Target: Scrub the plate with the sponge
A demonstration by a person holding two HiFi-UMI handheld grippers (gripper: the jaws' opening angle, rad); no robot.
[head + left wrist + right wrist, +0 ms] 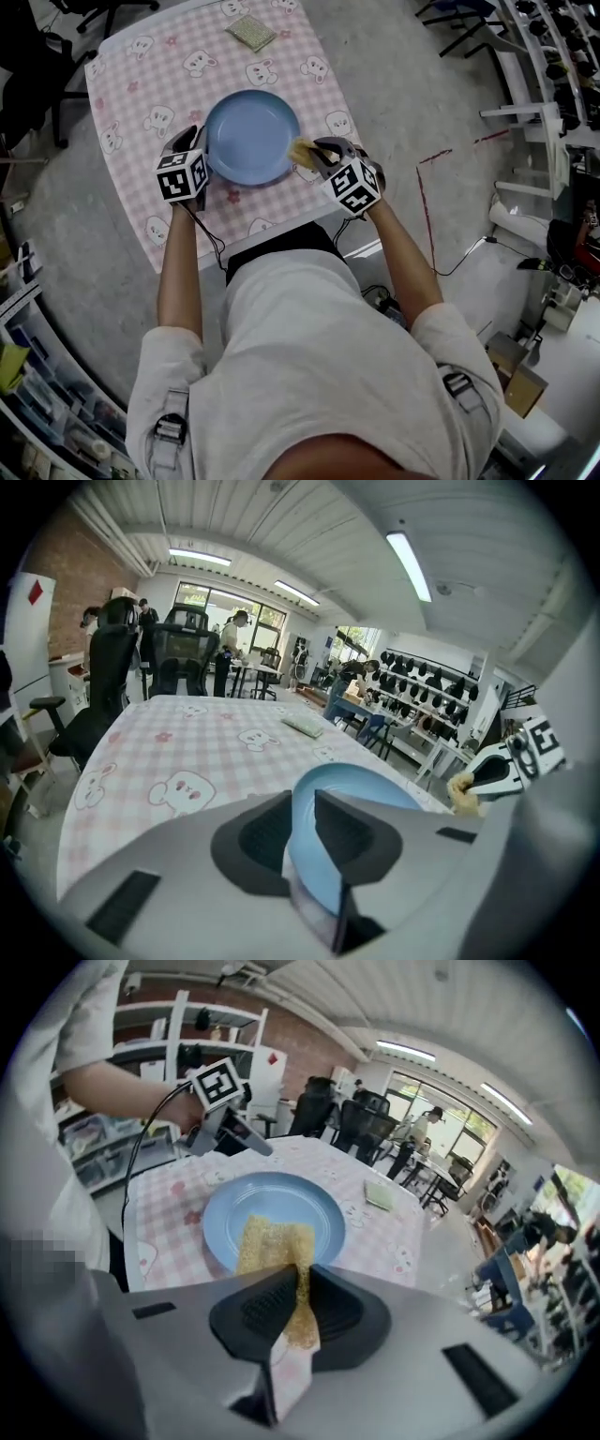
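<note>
At opposite plate (249, 133) edges, left tool (303, 822) clamps the rim, right tool (300, 1297) pinches the sponge (272, 1246).

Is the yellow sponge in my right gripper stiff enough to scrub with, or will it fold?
Probably floppy: the sponge looks like a thin sheet, pinched flat in the right gripper and reaching out over the plate. It seems light and coarse, so it should drag rather than slip.
</note>
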